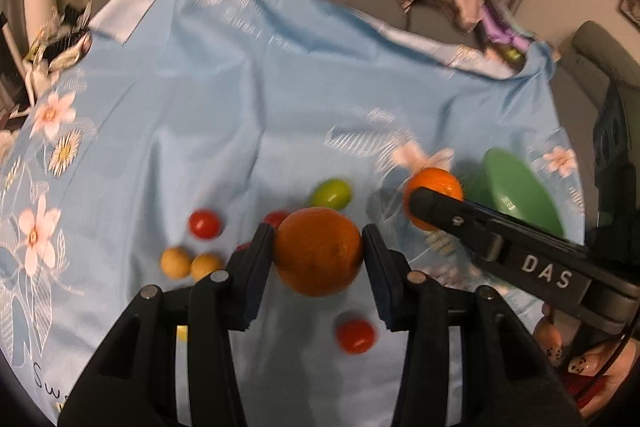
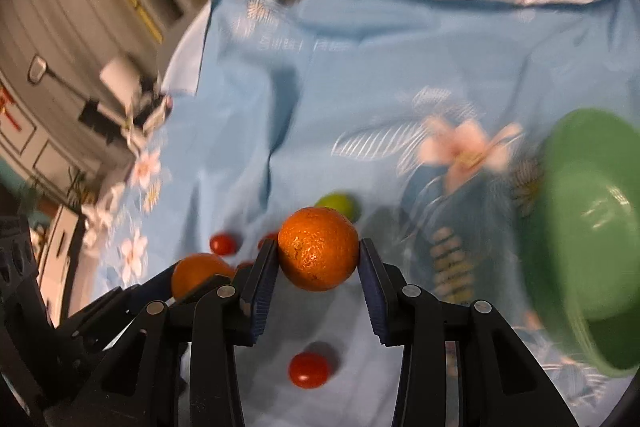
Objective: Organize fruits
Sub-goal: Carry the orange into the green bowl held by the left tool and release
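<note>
Two round oranges are lifted, the left tool clamped on one orange, the right tool clamped on another orange; green plastic bowl looks unfilled, small fruits remain on the blue floral cloth

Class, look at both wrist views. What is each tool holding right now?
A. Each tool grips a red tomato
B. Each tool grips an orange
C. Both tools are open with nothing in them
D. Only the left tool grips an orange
B: the left tool pinches one orange between its fingers, and the right tool pinches another orange.
</note>
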The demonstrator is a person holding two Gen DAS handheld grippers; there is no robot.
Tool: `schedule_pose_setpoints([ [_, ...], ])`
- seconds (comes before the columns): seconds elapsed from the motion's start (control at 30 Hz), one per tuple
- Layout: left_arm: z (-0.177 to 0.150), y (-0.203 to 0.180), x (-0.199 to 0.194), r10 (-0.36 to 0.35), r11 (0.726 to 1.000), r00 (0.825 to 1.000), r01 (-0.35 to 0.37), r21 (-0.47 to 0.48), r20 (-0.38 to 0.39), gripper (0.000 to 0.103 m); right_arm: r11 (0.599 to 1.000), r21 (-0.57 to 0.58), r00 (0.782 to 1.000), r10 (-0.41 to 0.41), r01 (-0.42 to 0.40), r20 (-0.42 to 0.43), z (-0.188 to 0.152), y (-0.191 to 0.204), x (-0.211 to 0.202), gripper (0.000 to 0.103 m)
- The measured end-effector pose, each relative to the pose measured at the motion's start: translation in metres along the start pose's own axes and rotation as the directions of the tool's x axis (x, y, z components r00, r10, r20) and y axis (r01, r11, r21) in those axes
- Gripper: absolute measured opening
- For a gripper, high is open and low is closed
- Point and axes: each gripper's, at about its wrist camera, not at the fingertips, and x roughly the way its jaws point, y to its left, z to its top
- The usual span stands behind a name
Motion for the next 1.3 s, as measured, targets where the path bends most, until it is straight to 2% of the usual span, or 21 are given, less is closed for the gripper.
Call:
schedule_pose_setpoints([
  [0.2,0.016,-0.049,0.003,-0.064,0.996,0.997,0.062,0.061,0.034,0.045,0.993,0.087,0.986,-0.088,0.076,0.143,0.011,-0.039,-0.055,0.042],
  [0.43,0.026,-0.109,0.02,-0.163,0.977,0.986,0.158,0.145,0.022,0.045,0.964,0.229,0.96,-0.187,0.137,0.21,0.014,-0.091,-0.091,0.042],
  [0.6,0.023,-0.151,0.039,-0.234,0.953,0.972,0.234,0.19,-0.023,0.045,0.93,0.313,0.941,-0.264,0.19,0.211,0.01,-0.122,-0.104,0.042],
  [0.83,0.013,-0.189,0.074,-0.268,0.93,0.956,0.289,0.229,-0.116,0.045,0.882,0.401,0.928,-0.334,0.247,0.165,0.003,-0.162,-0.106,0.042],
  [1.07,0.004,-0.204,0.091,-0.258,0.924,0.954,0.29,0.249,-0.152,0.045,0.851,0.436,0.929,-0.362,0.292,0.083,-0.004,-0.184,-0.094,0.042],
  [1.3,0.0,-0.205,0.102,-0.24,0.927,0.956,0.277,0.254,-0.167,0.045,0.84,0.445,0.931,-0.363,0.31,0.036,-0.006,-0.191,-0.084,0.042],
])
